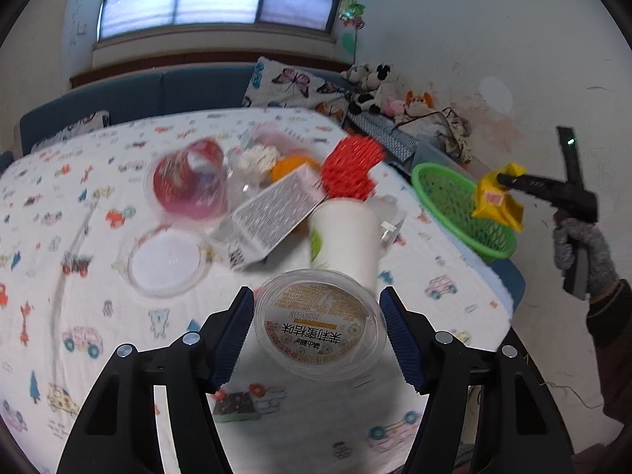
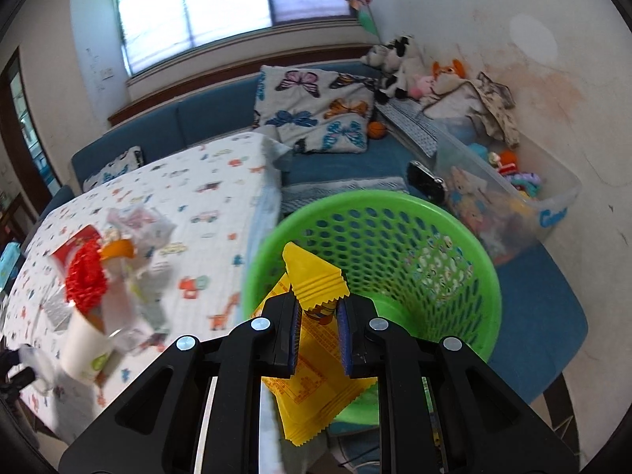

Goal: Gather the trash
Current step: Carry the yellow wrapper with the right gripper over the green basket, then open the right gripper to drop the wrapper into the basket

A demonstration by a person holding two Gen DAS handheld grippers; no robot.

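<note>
My left gripper (image 1: 318,331) is open, its jaws on either side of a clear plastic cup with a printed lid (image 1: 320,322) on the table, not touching it. My right gripper (image 2: 318,330) is shut on a yellow snack wrapper (image 2: 312,284) and holds it over the near rim of the green mesh basket (image 2: 395,245). From the left wrist view, the right gripper (image 1: 503,181) with the wrapper (image 1: 495,201) hangs over the basket (image 1: 446,193) at the table's right edge.
Trash lies on the patterned tablecloth (image 1: 79,217): a red cup (image 1: 189,181), a round clear lid (image 1: 166,260), a printed carton (image 1: 272,217), a white paper cup (image 1: 343,237), red mesh (image 1: 351,166). A blue sofa (image 2: 221,118) and a clear toy bin (image 2: 509,197) stand beyond.
</note>
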